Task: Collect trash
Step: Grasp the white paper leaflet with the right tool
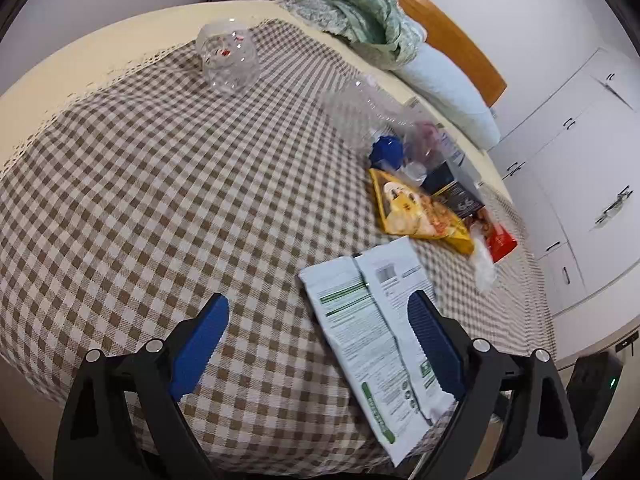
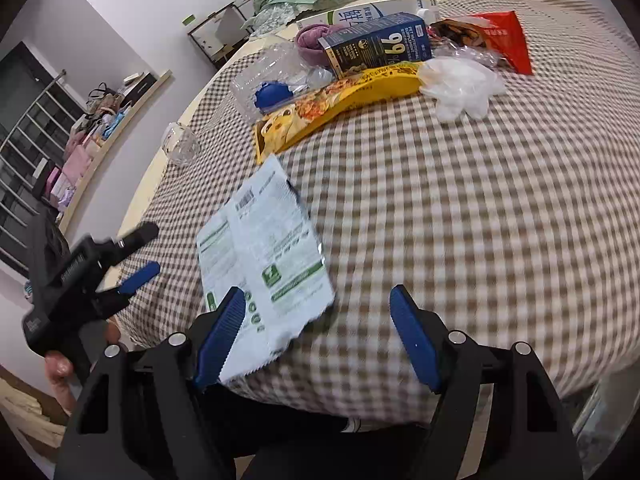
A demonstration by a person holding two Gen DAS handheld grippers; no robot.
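Nothing looks collected yet, as far as I can judge: the trash lies spread over the checked bedspread (image 1: 160,200), no bin or bag shows in either view, and both tools are empty.

The biggest piece is the white and green wrapper (image 1: 372,320), flat and creased, printed side up with a barcode, lying at the near edge of the bed; in the left wrist view it sits at about 5 o'clock, partly behind one blue finger. Beyond it, toward 2 o'clock, comes the heap: a yellow snack bag (image 1: 416,212), a dark blue carton (image 2: 380,46), a red packet (image 2: 504,38), a crumpled clear bottle (image 1: 360,100) with a blue cap (image 1: 386,152), and a white plastic glove (image 2: 460,86) (thin and limp, likely to slip when pinched). Apart from all that, at 11 o'clock, lies a small clear cup (image 1: 226,56) on its side.

The left gripper (image 1: 318,344) hangs with its jaws spread wide, holding nothing. The right gripper (image 2: 316,336) is likewise spread and empty, the wrapper lying just beneath its left finger.

The whole pickup seems left to do, probably starting with the wrapper.
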